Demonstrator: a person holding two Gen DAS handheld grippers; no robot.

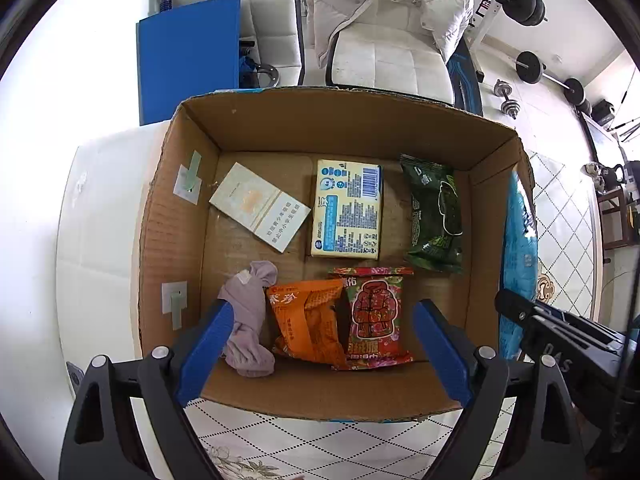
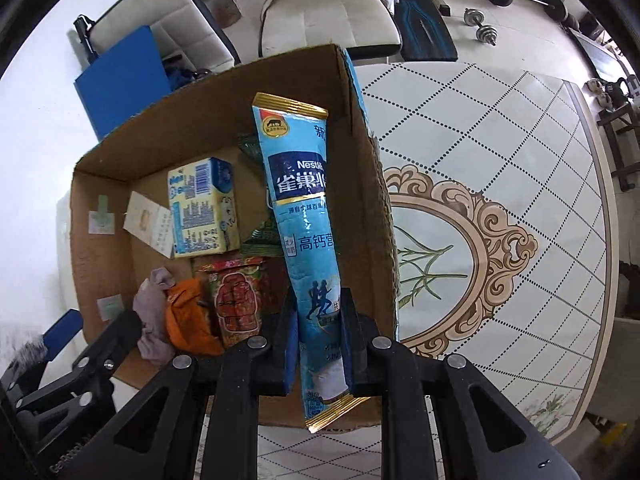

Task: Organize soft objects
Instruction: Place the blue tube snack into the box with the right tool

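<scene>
Long light-blue foil sachet: clamped near its lower end in the right gripper, hanging over the brown cardboard box, right side. Likely light, floppy, slick; best pinched mid-length. Left gripper: spread wide, empty.

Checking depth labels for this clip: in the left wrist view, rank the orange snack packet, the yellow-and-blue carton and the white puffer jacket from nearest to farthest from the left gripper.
1. Orange snack packet, between the left gripper's fingers.
2. Yellow-and-blue carton, mid-box.
3. White puffer jacket, on the chair beyond the box.
</scene>
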